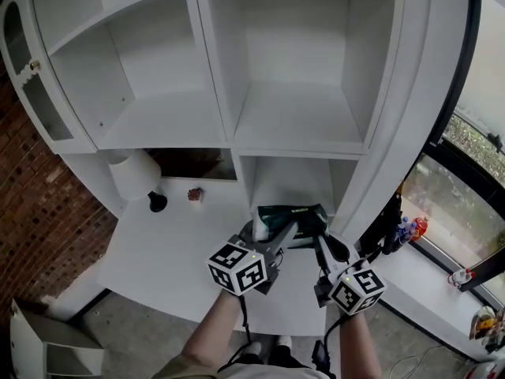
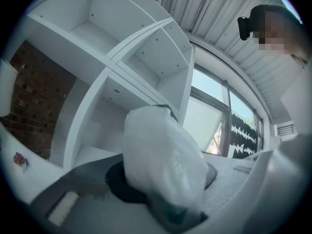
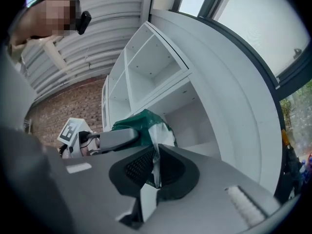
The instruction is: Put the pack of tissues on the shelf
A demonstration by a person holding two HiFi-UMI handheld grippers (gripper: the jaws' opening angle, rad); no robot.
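The pack of tissues (image 1: pixel 290 219), dark green with clear white wrap, is held just above the white desk (image 1: pixel 166 251), in front of the shelf unit's low open compartment (image 1: pixel 293 181). My left gripper (image 1: pixel 276 234) grips its near left side. In the left gripper view the white wrap (image 2: pixel 161 160) fills the space between the jaws of the left gripper (image 2: pixel 165 191). My right gripper (image 1: pixel 322 242) is at the pack's right end. In the right gripper view the right gripper (image 3: pixel 155 172) is shut on a thin flap of the pack (image 3: pixel 144 123), with a left finger (image 3: pixel 114 138) across it.
A white lamp (image 1: pixel 134 174), a small black object (image 1: pixel 158 202) and a small brown item (image 1: pixel 194 194) sit at the desk's back left. Open white compartments (image 1: pixel 300 117) rise above. A curved cabinet door (image 1: pixel 31 77) hangs at left. A windowsill with colourful items (image 1: pixel 410 229) lies to the right.
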